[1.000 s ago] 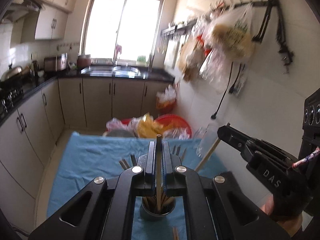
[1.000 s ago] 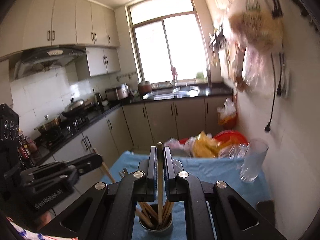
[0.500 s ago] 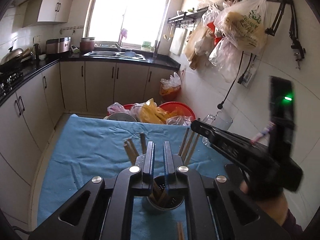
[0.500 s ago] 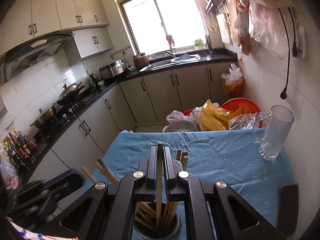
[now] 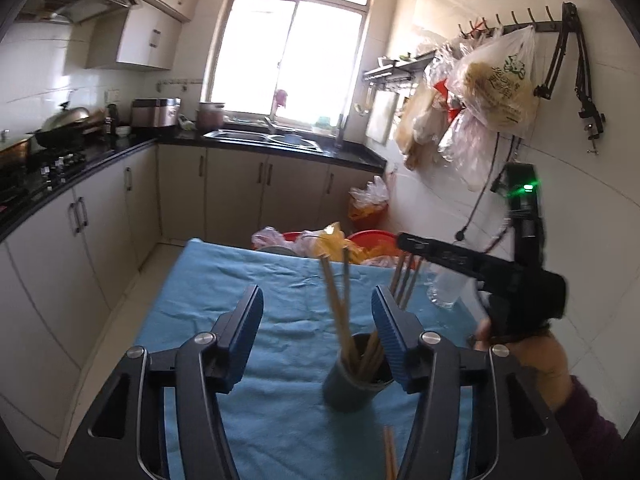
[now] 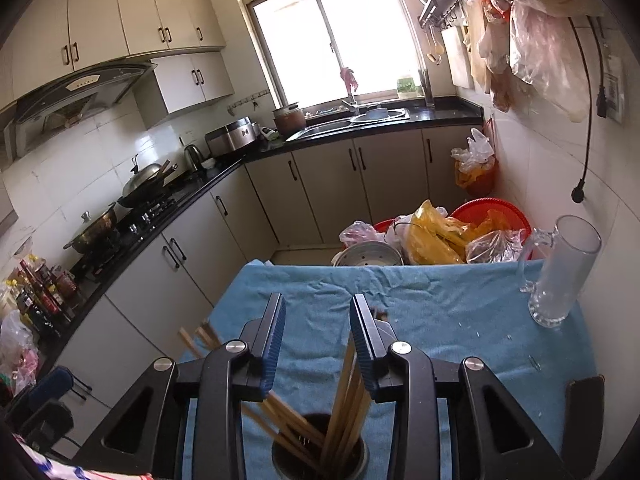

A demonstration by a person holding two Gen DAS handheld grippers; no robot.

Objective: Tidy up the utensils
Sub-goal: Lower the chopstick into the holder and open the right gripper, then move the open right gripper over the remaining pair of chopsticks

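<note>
Standing over the holder (image 6: 320, 452), both grippers are spread wide and carry nothing. The chopsticks (image 5: 340, 312) lean inside it, just ahead of the left gripper (image 5: 318, 334) and under the right gripper (image 6: 318, 342), probably so they stay upright together.

A blue cloth (image 6: 440, 300) covers the tabletop, with a clear glass mug (image 6: 560, 276) standing near its far right corner. Beyond the edge sit red basins (image 6: 496, 216) stuffed with plastic bags (image 6: 432, 236). Bags hang from wall hooks (image 5: 496, 80).
</note>
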